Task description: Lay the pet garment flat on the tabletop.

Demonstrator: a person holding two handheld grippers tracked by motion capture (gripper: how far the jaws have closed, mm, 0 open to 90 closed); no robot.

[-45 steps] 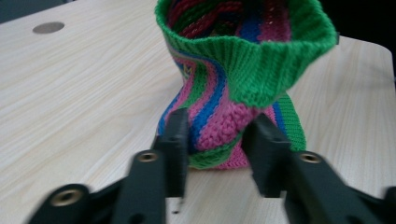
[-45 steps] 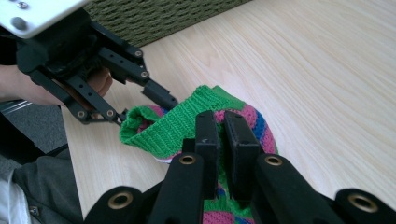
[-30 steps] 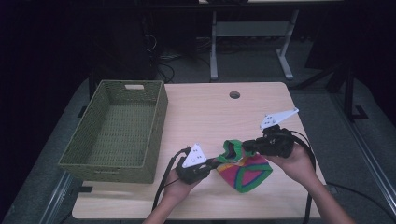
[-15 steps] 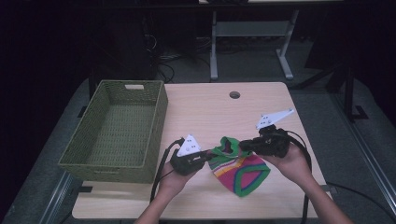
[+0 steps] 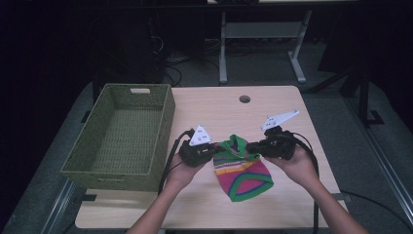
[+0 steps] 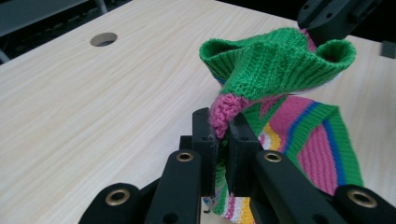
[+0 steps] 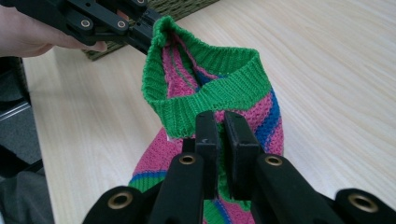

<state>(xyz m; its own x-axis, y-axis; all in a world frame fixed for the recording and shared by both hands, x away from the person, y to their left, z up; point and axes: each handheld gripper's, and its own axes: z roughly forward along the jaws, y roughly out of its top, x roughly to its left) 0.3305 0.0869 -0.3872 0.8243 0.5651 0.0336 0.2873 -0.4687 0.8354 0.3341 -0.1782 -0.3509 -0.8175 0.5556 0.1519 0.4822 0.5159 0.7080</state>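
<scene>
A knitted hat [image 5: 242, 170] with green, pink, yellow and blue stripes hangs between both grippers above the wooden table [image 5: 219, 109]. My left gripper [image 5: 216, 150] is shut on the left side of its green ribbed rim; the pinched pink-and-green knit [image 6: 224, 112] bulges up between the jaws. My right gripper [image 5: 249, 147] is shut on the rim's right side [image 7: 205, 105]. The hat's mouth gapes open between the two grips, and its crown rests on the table toward the front edge. In the right gripper view the left gripper [image 7: 152, 32] holds the far rim.
A green woven basket [image 5: 124, 134], empty, stands on the table's left half. A round cable hole [image 5: 244, 99] sits near the far edge. Black cables trail from both grippers toward the person. Dark floor and a metal stand lie beyond the table.
Both grippers have risen slightly and drawn apart with the hat's rim between them. The left hand moved left and up, stretching the opening wider.
</scene>
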